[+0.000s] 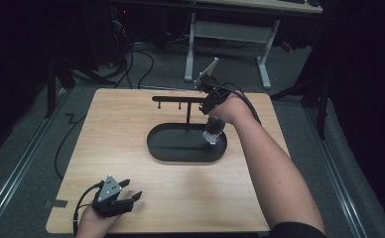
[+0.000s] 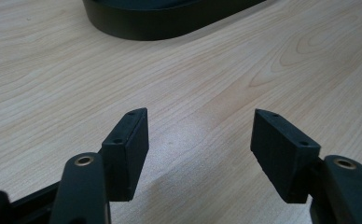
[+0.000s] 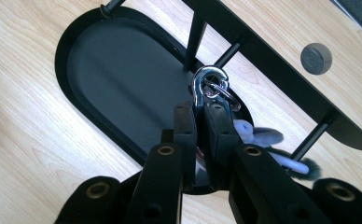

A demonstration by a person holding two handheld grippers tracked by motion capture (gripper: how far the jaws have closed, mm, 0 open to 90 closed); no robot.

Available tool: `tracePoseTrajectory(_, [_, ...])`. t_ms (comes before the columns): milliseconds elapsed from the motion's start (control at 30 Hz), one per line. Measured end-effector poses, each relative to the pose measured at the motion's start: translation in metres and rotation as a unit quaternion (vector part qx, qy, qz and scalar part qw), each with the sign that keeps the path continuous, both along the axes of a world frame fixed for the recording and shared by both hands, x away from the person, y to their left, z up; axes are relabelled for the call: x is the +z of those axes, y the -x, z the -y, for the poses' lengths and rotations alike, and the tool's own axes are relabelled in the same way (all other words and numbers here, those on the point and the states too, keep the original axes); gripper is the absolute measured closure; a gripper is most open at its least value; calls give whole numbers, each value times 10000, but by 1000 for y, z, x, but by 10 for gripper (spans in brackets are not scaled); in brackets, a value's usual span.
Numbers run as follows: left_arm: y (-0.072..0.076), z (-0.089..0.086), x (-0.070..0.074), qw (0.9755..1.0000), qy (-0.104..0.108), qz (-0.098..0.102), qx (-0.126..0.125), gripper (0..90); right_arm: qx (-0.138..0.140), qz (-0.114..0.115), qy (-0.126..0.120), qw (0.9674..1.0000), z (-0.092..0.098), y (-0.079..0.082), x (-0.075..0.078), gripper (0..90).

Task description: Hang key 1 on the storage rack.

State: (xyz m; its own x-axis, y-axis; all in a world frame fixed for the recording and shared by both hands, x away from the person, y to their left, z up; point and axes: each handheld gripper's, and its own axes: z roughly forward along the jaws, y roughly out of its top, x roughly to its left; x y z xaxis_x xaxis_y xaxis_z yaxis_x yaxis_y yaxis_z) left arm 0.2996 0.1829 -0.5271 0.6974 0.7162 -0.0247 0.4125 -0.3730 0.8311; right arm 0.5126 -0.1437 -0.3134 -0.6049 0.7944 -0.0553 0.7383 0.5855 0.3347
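Note:
A black stand has an oval base (image 1: 156, 148) and a post carrying a crossbar (image 1: 175, 98) with short pegs. My right gripper (image 1: 208, 110) hangs over the right end of the base, just under the bar. In the right gripper view the gripper (image 3: 200, 112) is shut on a keychain: its silver clasp (image 3: 210, 84) sticks out past the fingertips, close to a peg (image 3: 228, 53). A pale fluffy charm (image 3: 258, 135) dangles below, seen from above as the charm (image 1: 213, 130). My left gripper (image 1: 133, 189) rests open near the table's front left, with nothing between its pads (image 2: 128, 144).
The wooden table (image 1: 131, 114) ends close behind the stand and just in front of the left hand. A small round grey cap (image 3: 316, 58) sits in the tabletop beyond the crossbar (image 3: 281, 70). The base's rim (image 2: 170, 23) lies ahead of the left gripper.

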Motion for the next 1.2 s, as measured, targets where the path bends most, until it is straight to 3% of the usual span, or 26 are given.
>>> tracePoseTrajectory(367, [0, 1, -1, 10000, -5, -2, -14, 375, -193, 36, -2, 9998, 3, 1, -6, 815])
tracePoseTrajectory(533, [0, 1, -1, 10000, -7, -13, -17, 375, -134, 111, -22, 9998, 4, 1, -5, 815])
tracePoseTrajectory(1200, [-1, 1, -1, 10000, -26, -1, -28, 375, -170, 19, -143, 9998, 7, 10, -18, 783])
